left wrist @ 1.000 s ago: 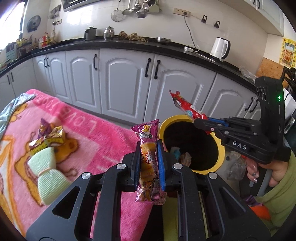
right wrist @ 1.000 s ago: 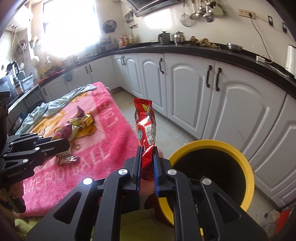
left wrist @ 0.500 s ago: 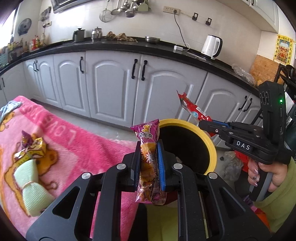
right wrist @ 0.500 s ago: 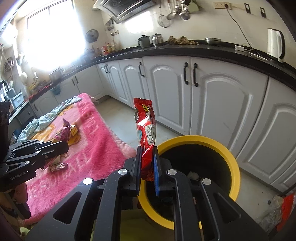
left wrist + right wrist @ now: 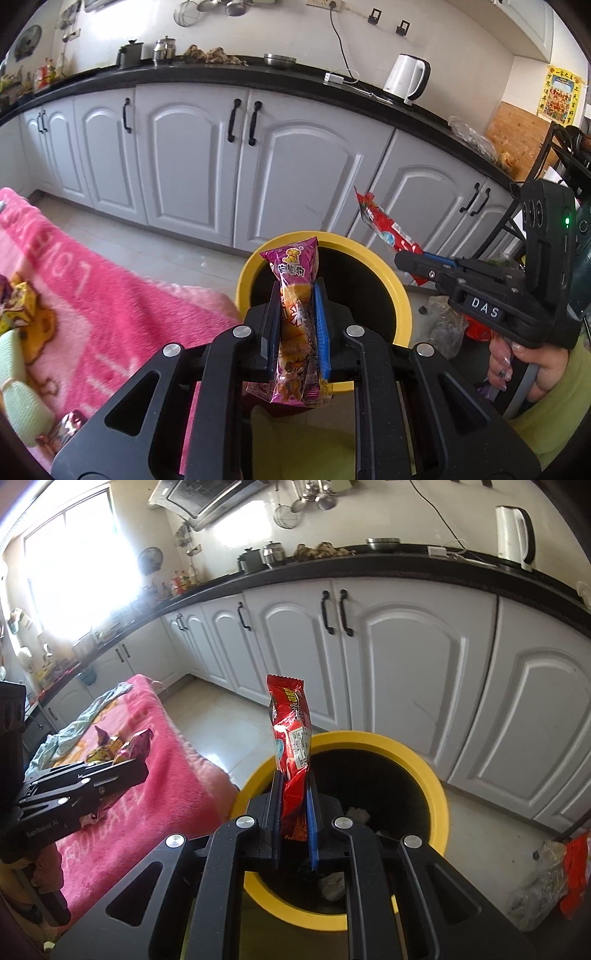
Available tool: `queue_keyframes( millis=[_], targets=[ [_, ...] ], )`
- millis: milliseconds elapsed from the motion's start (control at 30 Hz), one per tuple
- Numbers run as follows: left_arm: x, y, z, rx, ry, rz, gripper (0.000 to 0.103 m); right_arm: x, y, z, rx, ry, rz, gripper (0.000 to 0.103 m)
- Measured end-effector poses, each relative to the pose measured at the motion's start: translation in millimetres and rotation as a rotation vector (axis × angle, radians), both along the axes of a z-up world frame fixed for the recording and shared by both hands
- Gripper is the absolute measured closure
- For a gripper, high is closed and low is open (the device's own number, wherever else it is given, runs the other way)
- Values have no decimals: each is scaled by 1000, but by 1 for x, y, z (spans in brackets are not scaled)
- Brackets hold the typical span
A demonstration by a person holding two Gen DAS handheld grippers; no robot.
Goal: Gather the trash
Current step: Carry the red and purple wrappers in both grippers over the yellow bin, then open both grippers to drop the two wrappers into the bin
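Note:
My left gripper (image 5: 297, 291) is shut on a purple snack packet (image 5: 295, 325), held upright over the near rim of the yellow-rimmed trash bin (image 5: 402, 306). My right gripper (image 5: 294, 786) is shut on a red snack wrapper (image 5: 291, 734), held upright above the bin's (image 5: 437, 805) left rim. In the left wrist view the right gripper (image 5: 406, 258) comes in from the right with the red wrapper (image 5: 384, 225) sticking out past the bin. In the right wrist view the left gripper (image 5: 142, 766) shows at the left over the blanket. The bin holds some crumpled trash (image 5: 356, 814).
A pink blanket (image 5: 110, 295) with several wrappers (image 5: 105, 746) and a pale green cloth (image 5: 18, 398) lies left of the bin. White cabinets (image 5: 295, 177) and a black counter stand behind. Plastic bags (image 5: 554, 882) lie on the floor right of the bin.
Both grippers have moved toward the bin with their wrappers still clamped. The bin has grown larger and more central in both views, and the blanket has slid to the left.

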State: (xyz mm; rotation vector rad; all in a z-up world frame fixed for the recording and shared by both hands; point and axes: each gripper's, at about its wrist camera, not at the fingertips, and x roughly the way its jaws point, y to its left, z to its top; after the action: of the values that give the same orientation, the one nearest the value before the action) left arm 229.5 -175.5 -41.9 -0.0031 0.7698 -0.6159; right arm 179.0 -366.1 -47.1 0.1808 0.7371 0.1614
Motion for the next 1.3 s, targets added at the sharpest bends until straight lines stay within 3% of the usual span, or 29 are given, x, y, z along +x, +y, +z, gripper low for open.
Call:
queue_keyframes(
  millis=[467,667,733,800,1000,1300],
  targets=[
    [28,-39,-29,-16,65,-28,92,5,-23,-32,4,86,-56,91],
    [37,-48,-41,-15,84,-32,89,10,-32,-44,27,132,-86,83],
    [39,-47,-43,-13,92,-28,85,11,-34,-46,28,138,-95,74],
    [40,-44,-45,-14,95,-17,67,11,-36,-47,38,138,-106,68],
    [39,-23,-40,-21,75,37,47,9,-31,-37,32,107,-96,64],
    [31,45,-12,-25,2,203,16,2,23,-9,1,10,58,54]
  ],
)
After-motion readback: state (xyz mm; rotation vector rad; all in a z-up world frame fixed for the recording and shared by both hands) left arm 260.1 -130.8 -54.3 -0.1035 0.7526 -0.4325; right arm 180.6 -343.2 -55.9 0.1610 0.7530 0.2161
